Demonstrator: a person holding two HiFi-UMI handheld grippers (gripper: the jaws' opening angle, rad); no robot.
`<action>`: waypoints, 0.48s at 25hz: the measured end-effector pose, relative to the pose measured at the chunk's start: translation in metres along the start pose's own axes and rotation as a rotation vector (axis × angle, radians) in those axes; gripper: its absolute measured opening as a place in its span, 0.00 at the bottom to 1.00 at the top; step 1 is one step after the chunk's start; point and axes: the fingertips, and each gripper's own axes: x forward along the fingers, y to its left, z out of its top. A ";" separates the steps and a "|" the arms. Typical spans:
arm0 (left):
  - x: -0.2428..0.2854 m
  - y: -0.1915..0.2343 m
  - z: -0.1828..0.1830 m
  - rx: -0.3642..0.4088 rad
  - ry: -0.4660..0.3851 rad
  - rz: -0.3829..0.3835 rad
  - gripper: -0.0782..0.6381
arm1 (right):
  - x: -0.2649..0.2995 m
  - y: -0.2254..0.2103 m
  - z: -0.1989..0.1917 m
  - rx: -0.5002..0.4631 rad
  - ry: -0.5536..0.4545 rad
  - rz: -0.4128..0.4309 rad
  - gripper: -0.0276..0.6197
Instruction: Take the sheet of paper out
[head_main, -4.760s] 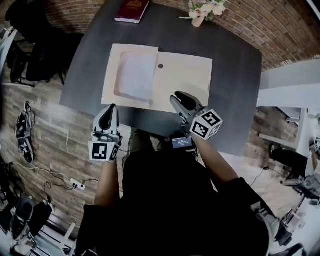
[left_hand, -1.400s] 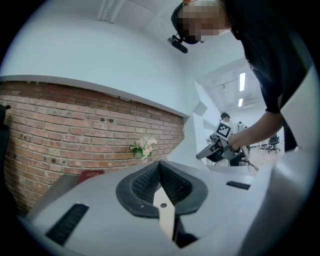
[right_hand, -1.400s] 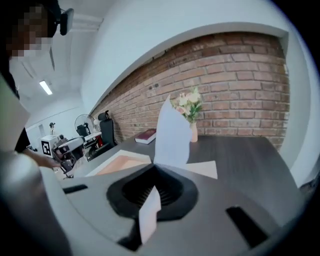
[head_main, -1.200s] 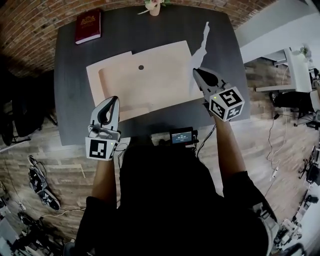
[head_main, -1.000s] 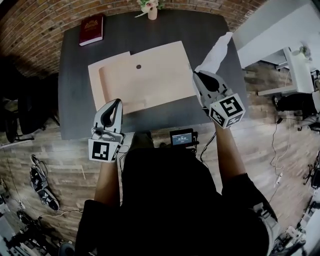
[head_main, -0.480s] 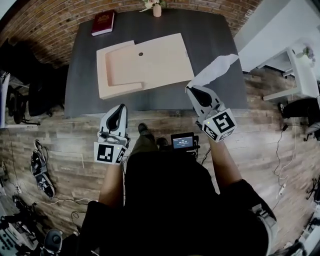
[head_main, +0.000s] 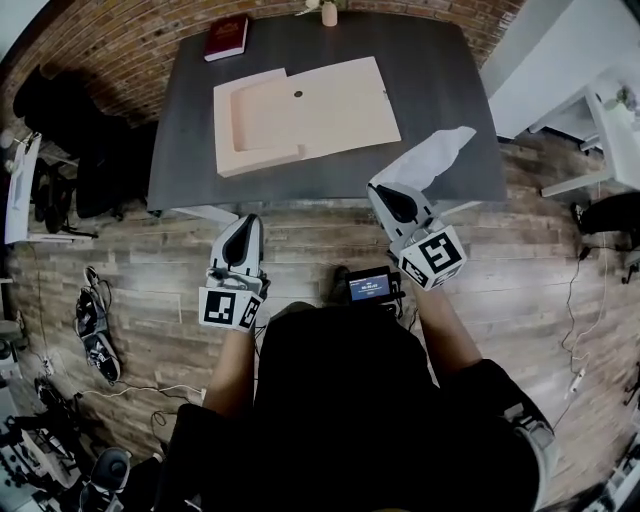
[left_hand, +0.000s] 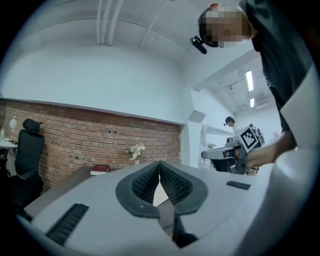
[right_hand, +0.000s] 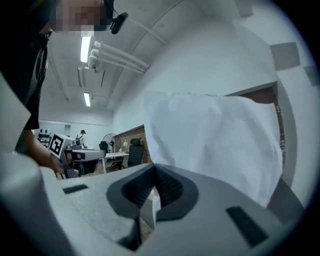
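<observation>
Now fully withdrawn from the tan folder (head_main: 320, 105), which stays flat on the far table (head_main: 440, 70), the sheet of paper (head_main: 435, 158) hangs clamped in the right gripper (head_main: 385, 195) by the table's near right corner, the left gripper (head_main: 244, 222) clenched empty; extraction appears complete.

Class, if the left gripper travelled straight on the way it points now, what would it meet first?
The left gripper would probably first meet the near edge of the dark table; its height is unclear.
</observation>
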 end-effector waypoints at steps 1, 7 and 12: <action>-0.005 -0.001 0.000 0.000 -0.004 -0.004 0.10 | -0.001 0.006 -0.001 0.002 0.000 0.000 0.05; -0.045 -0.012 0.005 -0.015 -0.032 -0.036 0.12 | -0.016 0.052 -0.005 0.000 0.016 -0.017 0.05; -0.104 -0.026 0.000 -0.028 -0.032 -0.047 0.13 | -0.050 0.100 -0.018 0.006 0.036 -0.069 0.05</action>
